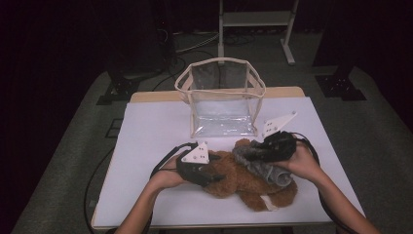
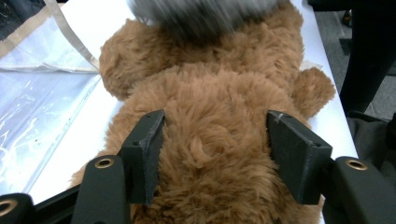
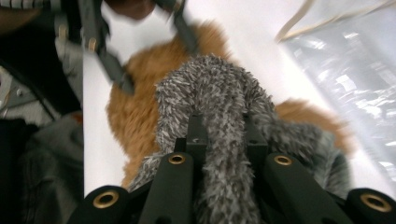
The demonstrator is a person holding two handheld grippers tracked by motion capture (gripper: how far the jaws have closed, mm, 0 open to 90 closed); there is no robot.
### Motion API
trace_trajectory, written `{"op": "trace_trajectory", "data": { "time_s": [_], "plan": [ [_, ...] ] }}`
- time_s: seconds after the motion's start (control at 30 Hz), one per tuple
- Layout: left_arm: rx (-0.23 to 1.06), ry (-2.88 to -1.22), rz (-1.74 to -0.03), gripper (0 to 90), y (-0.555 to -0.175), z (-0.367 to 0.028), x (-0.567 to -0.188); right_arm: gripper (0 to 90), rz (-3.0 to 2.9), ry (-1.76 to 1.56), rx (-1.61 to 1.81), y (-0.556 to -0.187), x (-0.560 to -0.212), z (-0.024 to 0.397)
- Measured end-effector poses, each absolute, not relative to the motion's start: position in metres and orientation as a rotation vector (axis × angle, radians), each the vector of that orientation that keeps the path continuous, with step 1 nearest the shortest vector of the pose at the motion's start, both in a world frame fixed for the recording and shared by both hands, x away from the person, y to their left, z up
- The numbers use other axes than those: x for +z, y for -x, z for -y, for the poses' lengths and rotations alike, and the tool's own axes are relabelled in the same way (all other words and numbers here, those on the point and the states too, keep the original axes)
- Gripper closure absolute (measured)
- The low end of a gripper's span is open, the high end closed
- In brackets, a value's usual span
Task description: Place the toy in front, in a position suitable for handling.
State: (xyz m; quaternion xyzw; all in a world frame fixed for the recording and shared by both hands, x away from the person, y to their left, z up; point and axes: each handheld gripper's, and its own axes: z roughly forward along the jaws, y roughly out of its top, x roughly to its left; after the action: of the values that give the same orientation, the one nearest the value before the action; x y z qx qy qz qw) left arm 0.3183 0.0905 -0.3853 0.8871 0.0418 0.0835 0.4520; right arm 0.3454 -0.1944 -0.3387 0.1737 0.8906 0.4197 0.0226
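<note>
Left tongs (image 2: 212, 154) straddle the brown teddy bear (image 1: 238, 183), jaws apart on either flank of its furry body; in the left gripper view the pads sit against the fur at both sides, but whether they press cannot be told. Right tongs (image 3: 223, 140) clamped together on a fold of grey fuzzy cloth (image 3: 219, 98), the fabric pinched between the jaws and bulging above them. Landmark for places: the bear. White table (image 1: 151, 126) carries everything; the bear lies near its front edge, roughly mid-width. Clear plastic bag (image 1: 221, 97) with cream trim stands open and upright on the table just behind the bear, toward the far edge. Grey cloth drapes over the bear's right-hand part as the high view shows it, touching the fur, with one end lifted in the right tongs. Left hand (image 1: 165, 178) comes in at the bear's left, its tongs (image 1: 214, 178) lying across the bear's left end. Right hand (image 1: 304, 163) sits at the bear's right, its tongs (image 1: 243, 152) pointing leftward over the bear's upper edge. White tag (image 1: 269, 202) shows at the bear's near side.
</note>
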Motion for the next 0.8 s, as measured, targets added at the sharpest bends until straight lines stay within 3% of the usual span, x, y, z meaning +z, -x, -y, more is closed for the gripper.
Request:
{"op": "trace_trajectory", "data": {
  "time_s": [0.13, 0.27, 0.4, 0.6, 0.8],
  "plan": [
    [0.195, -2.188, -0.092, 37.2, -0.319, -0.093, -0.384, 78.0, -2.75, -0.57, 1.292, -0.351, -0.342, 0.199],
    [0.202, -2.16, -0.102, 29.3, -0.32, -0.095, -0.38, 78.1, -2.791, -0.576, 1.278, -0.342, -0.363, 0.195],
    [0.168, -2.195, -0.071, 36.8, -0.317, -0.089, -0.386, 78.1, -2.792, -0.552, 1.308, -0.332, -0.36, 0.201],
    [0.188, -2.22, -0.053, 38.4, -0.313, -0.089, -0.386, 78.0, -2.763, -0.537, 1.326, -0.348, -0.343, 0.192],
    [0.191, -2.165, -0.075, 23.8, -0.317, -0.095, -0.375, 78.4, -2.806, -0.521, 1.332, -0.331, -0.367, 0.188]
  ]
}}
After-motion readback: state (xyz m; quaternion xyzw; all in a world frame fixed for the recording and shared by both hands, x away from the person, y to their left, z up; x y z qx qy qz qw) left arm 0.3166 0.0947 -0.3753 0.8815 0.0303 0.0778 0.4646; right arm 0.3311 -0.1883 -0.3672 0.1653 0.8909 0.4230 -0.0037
